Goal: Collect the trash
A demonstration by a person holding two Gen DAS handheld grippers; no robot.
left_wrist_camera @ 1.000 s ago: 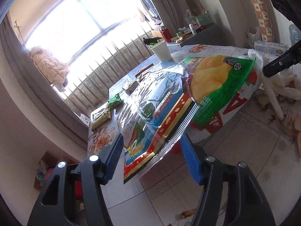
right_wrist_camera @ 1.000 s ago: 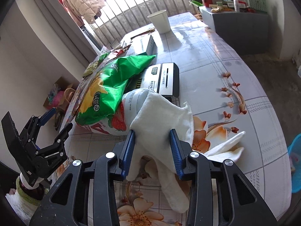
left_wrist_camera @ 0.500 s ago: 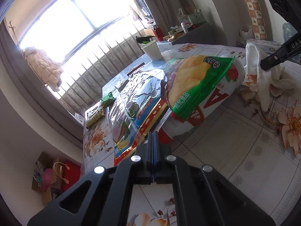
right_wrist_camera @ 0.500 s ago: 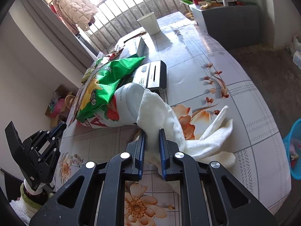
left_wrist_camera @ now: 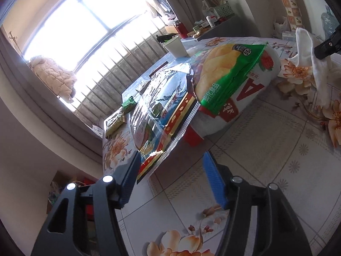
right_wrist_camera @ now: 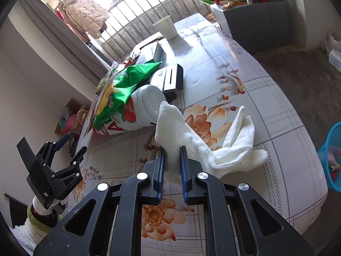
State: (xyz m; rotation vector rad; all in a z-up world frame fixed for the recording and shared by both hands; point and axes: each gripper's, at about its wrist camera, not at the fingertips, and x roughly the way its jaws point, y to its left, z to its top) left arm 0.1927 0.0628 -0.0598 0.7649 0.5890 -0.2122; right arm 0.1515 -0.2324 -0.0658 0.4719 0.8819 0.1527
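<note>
My right gripper (right_wrist_camera: 172, 155) is shut on a white cloth (right_wrist_camera: 191, 136) and lifts part of it off the floral tablecloth (right_wrist_camera: 266, 98); the cloth also shows in the left wrist view (left_wrist_camera: 307, 49). My left gripper (left_wrist_camera: 170, 170) is open and empty, its jaws either side of the corner of a shiny foil snack bag (left_wrist_camera: 162, 115). A green chip bag (left_wrist_camera: 230, 72) lies on a white canister (left_wrist_camera: 245, 93) lying on its side. Both show in the right wrist view, the bag (right_wrist_camera: 123, 85) over the canister (right_wrist_camera: 145, 111).
A white paper cup (right_wrist_camera: 166, 27), a black and white device (right_wrist_camera: 170, 79) and small green packets (left_wrist_camera: 119, 117) sit on the table. A blue basket (right_wrist_camera: 332, 157) with trash stands on the floor to the right. A nut shell (left_wrist_camera: 211, 210) lies near my left fingers.
My left gripper, open a second ago and shut half a second ago, has opened again at the foil bag's corner. My right gripper has closed on the cloth and raised it.
</note>
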